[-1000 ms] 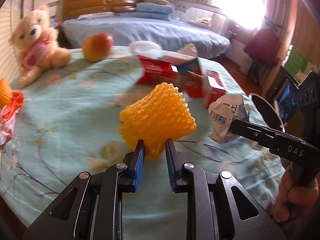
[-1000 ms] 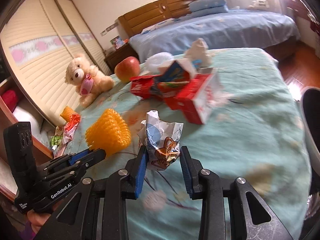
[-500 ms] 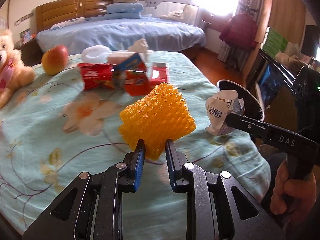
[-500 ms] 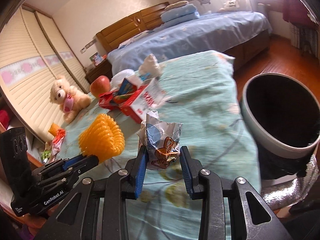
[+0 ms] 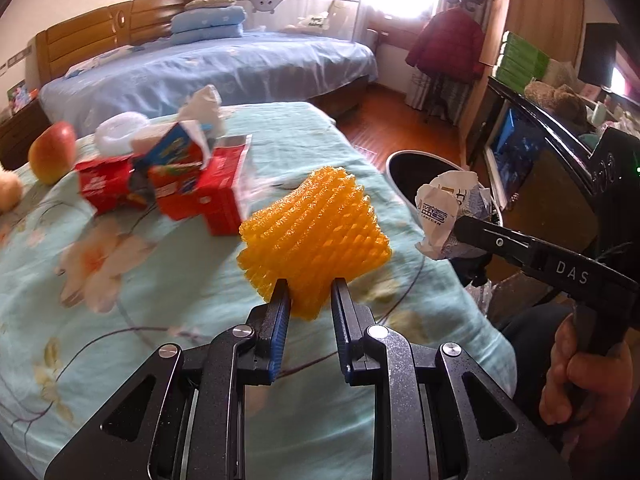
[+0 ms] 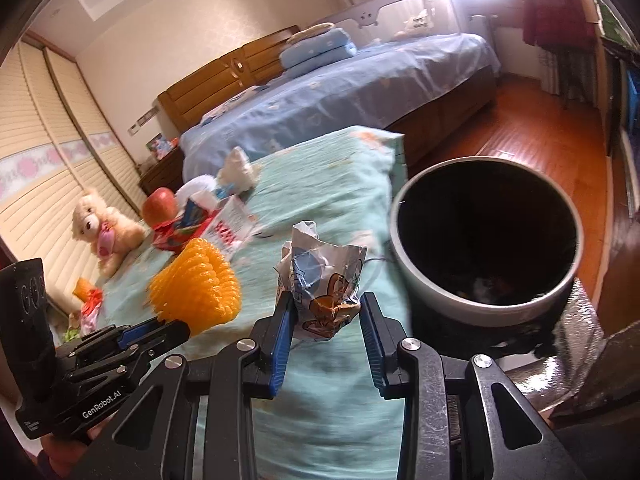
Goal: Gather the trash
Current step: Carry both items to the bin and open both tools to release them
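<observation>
The left gripper [image 5: 307,288] is clamped on an orange foam fruit net with a honeycomb pattern [image 5: 314,236], which it holds in the air above the light green bedspread with flower print [image 5: 120,280]. The lower corner of the net sits between the blue pads [image 5: 280,332]. In the right wrist view the same gripper shows from the side, and on its black body the white words "GenRobot.AI" can be read.

The right gripper [image 6: 326,308] is clamped on a crumpled white wrapper with a cartoon picture in blue and orange [image 6: 320,280]. It is also lifted off the bedspread, just beside the round grey waste bin with a dark inside [image 6: 486,240], but not over its opening. In the left wrist view the wrapper shows blue printed characters that are too small to read, and the right gripper's finger has the letters "DAS" in white. A hand [image 5: 584,376] holds this gripper's handle.

Farther back on the bedspread lie torn red cardboard boxes [image 5: 172,188] with white writing that I cannot read, a white crumpled tissue [image 5: 202,106], a red and yellow apple [image 5: 52,152] and a cream teddy bear with a pink bib [image 6: 102,232]. Near the bear is a small red and orange wrapper [image 6: 90,300]. Something small lies at the bottom of the bin, too dark to tell.
</observation>
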The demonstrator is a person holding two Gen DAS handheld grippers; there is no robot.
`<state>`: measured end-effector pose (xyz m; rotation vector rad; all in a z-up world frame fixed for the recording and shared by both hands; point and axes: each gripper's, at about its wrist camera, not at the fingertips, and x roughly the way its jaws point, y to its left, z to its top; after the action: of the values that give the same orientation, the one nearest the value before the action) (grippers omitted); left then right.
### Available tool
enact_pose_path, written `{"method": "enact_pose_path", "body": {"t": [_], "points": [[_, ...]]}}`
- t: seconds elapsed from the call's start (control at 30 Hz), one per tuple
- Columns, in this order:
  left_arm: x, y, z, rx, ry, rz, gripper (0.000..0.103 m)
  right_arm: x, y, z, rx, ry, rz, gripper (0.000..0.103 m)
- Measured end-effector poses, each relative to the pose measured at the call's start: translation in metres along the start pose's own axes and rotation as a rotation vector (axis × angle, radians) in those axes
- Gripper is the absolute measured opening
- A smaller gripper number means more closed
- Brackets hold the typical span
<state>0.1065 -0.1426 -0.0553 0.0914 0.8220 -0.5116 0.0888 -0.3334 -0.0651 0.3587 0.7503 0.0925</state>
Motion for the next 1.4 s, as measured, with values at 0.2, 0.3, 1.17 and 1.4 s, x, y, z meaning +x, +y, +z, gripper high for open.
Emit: {"method": "enact_pose_path", "body": {"t": [0.2, 0.3, 1.17, 1.4], "points": [[0.014, -0.019, 0.009, 0.032, 0.015, -0.019, 0.02, -0.006, -0.027, 0.007, 0.032, -0.018, -0.054, 0.034], [0.02, -0.028, 0.014, 0.05, 0.02, -0.028, 0.02, -0.009, -0.039, 0.011, 0.047, -0.027, -0.079, 0.034], [0.084, -0.091, 0.073, 0.161, 0.071, -0.095, 0.02, 0.006, -0.106, 0.05, 0.099, -0.01, -0.219, 0.036], [0.1, -0.098, 0.08, 0.164, 0.095, -0.106, 0.02, 0.011, -0.119, 0.058, 0.111, -0.003, -0.231, 0.037]]}}
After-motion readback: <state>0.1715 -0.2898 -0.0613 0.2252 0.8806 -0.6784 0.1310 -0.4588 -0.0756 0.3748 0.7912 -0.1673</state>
